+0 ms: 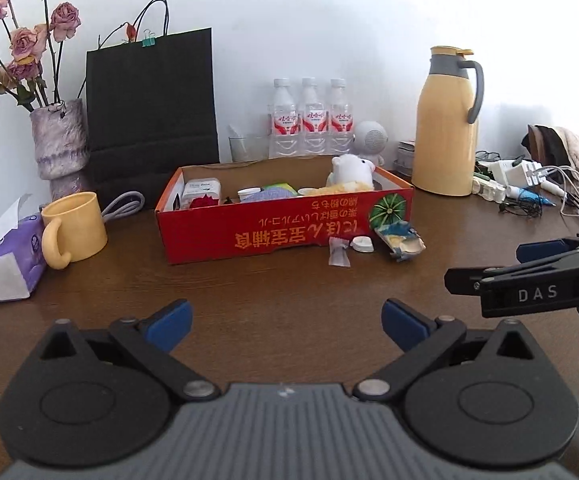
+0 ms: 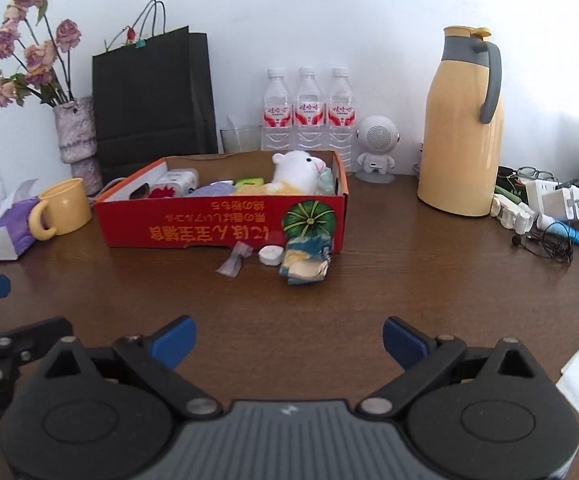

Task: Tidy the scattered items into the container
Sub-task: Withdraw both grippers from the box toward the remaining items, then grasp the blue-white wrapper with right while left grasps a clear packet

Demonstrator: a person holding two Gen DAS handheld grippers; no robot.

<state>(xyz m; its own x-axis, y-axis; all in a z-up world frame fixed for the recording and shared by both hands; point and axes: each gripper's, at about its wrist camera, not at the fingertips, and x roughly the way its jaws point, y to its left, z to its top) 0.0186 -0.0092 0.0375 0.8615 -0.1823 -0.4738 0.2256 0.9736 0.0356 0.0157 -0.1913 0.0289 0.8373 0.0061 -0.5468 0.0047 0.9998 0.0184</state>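
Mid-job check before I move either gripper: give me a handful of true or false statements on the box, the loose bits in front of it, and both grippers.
1. Both the left gripper and the right gripper are open and hold nothing. True.
2. The white plush toy lies on the table in front of the red box. False: it sits inside the box, at its right end.
3. A small white cap rests on the table outside the box, by its front wall. True.
4. The crumpled blue and yellow wrapper is already in the box. False: it lies on the table by the front right corner.
5. The yellow mug stands right of the box. False: it stands left of it.
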